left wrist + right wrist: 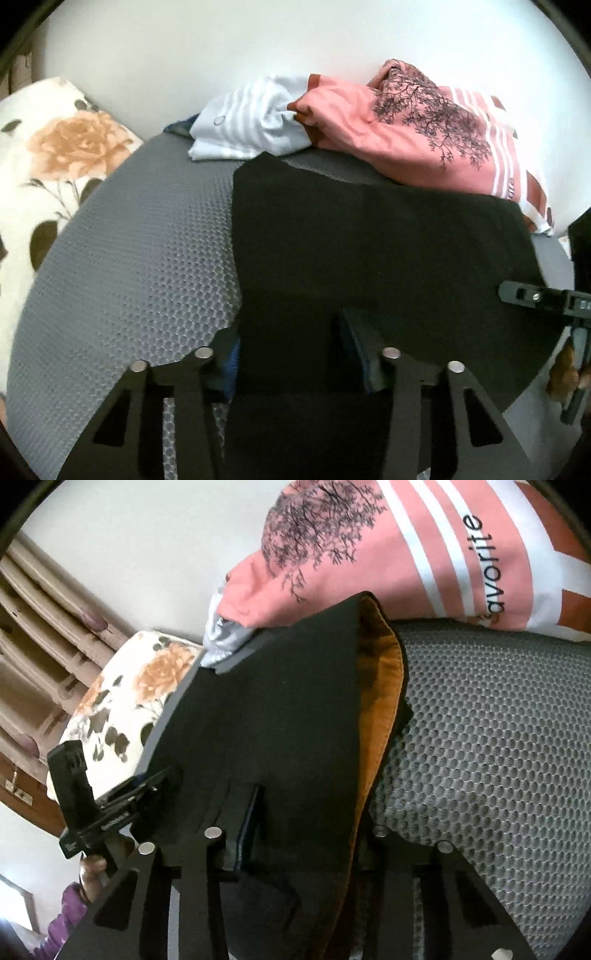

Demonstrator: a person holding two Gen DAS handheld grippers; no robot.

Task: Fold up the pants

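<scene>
i have the black pants (pixel 369 240) spread on the grey mesh pad (pixel 147 258), their far end reaching the pad's far edge, where a pink shirt (pixel 406 140) and a pale striped cloth (pixel 251 118) lie heaped. my left gripper (pixel 295 354) is at the near edge with its jaws clenched on the pants' left side, cloth pinched between the pads. my right gripper (pixel 306 830) does the same at the right side, clenched on the hem where the orange lining (pixel 384 686) shows. to fold well, i judge both hands should rise together and keep the near edge taut and level, then carry it toward the far edge and lay it down square, stopping short of the heap. uneven lifting may skew the crease.
</scene>
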